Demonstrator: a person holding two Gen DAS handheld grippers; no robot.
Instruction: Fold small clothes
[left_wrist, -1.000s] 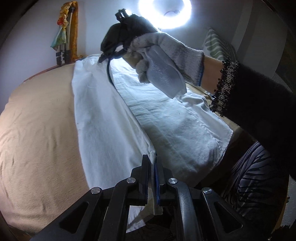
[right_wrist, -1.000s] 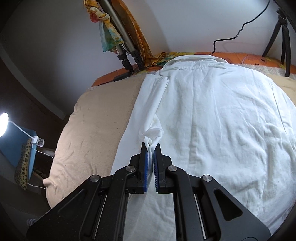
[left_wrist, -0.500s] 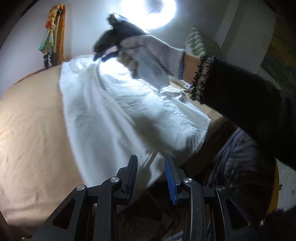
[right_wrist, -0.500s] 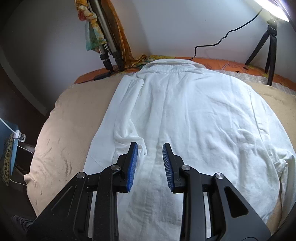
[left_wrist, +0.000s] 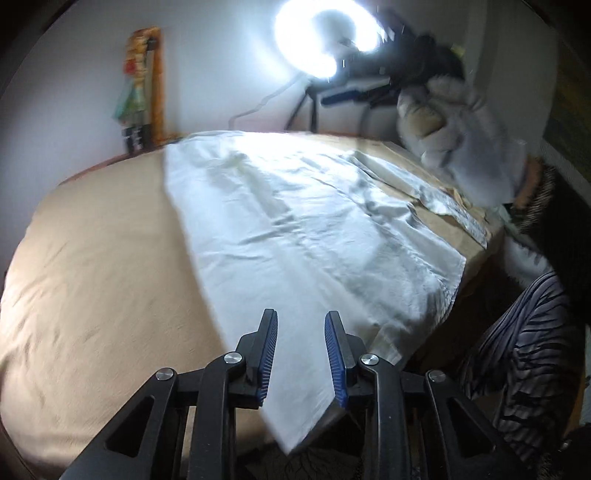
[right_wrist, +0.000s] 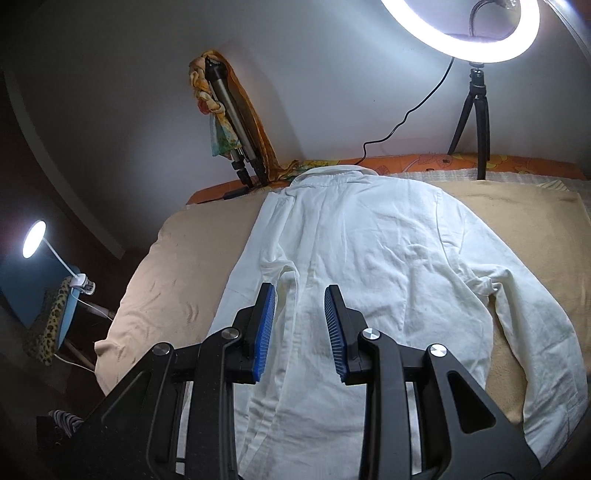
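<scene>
A white long-sleeved shirt (right_wrist: 369, 266) lies back-up on a beige cover (right_wrist: 173, 273), collar at the far end. Its left side is folded inward; its right sleeve (right_wrist: 532, 332) lies spread out. My right gripper (right_wrist: 300, 295) is open and empty, raised above the folded left side. My left gripper (left_wrist: 301, 319) is open and empty above the shirt's near hem (left_wrist: 314, 258). In the left wrist view the right gripper (left_wrist: 354, 96) shows in a gloved hand, high at the upper right, blurred.
A ring light on a small tripod (right_wrist: 476, 110) stands behind the collar, with its cable on the orange edge (right_wrist: 406, 162). A folded tripod with a scarf (right_wrist: 229, 122) leans on the wall. A desk lamp (right_wrist: 35, 240) stands at left. The bed edge (left_wrist: 480, 266) and striped fabric (left_wrist: 517, 369) lie right.
Both grippers let go of the folded shirt side and opened. Both lifted away from the cloth; the right hand rose toward the ring light.
</scene>
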